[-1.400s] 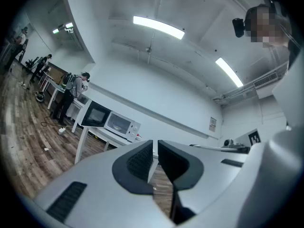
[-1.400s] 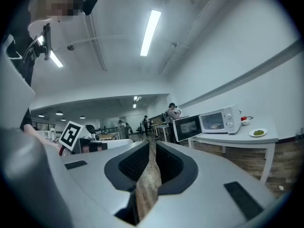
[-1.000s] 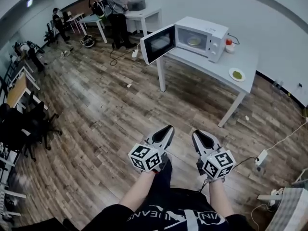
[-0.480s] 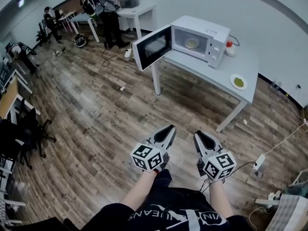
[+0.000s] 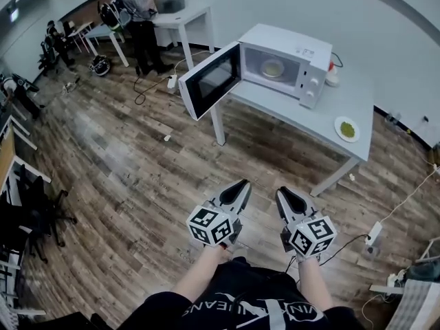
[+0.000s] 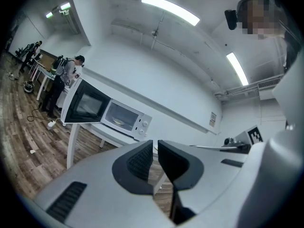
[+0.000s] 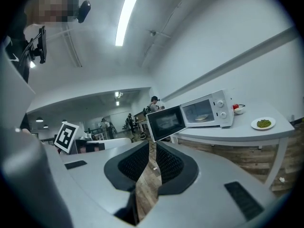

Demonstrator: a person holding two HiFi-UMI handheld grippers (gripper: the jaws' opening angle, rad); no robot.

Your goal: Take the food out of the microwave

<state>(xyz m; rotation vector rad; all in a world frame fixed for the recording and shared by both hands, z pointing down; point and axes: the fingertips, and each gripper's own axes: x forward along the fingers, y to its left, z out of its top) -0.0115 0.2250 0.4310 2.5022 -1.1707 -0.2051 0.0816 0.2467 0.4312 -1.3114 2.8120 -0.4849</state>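
Note:
A white microwave (image 5: 285, 64) stands on a grey table (image 5: 323, 112), its door (image 5: 210, 81) swung wide open to the left. Inside lies a plate of food (image 5: 273, 68). The left gripper view shows the microwave (image 6: 124, 119) far off; so does the right gripper view, with the plate (image 7: 202, 118) in the cavity. My left gripper (image 5: 240, 184) and right gripper (image 5: 283, 192) hang side by side over the wooden floor, well short of the table. Both are shut with nothing between their jaws.
A second plate with green food (image 5: 347, 128) sits on the table's right part, and a small red-and-white thing (image 5: 333, 78) behind the microwave. A person (image 5: 137, 12) stands at another table far left. A power strip (image 5: 375, 234) and cables lie on the floor at right.
The table and microwave have drawn nearer and shifted lower in the head view. Both grippers keep their place in the frame, still shut.

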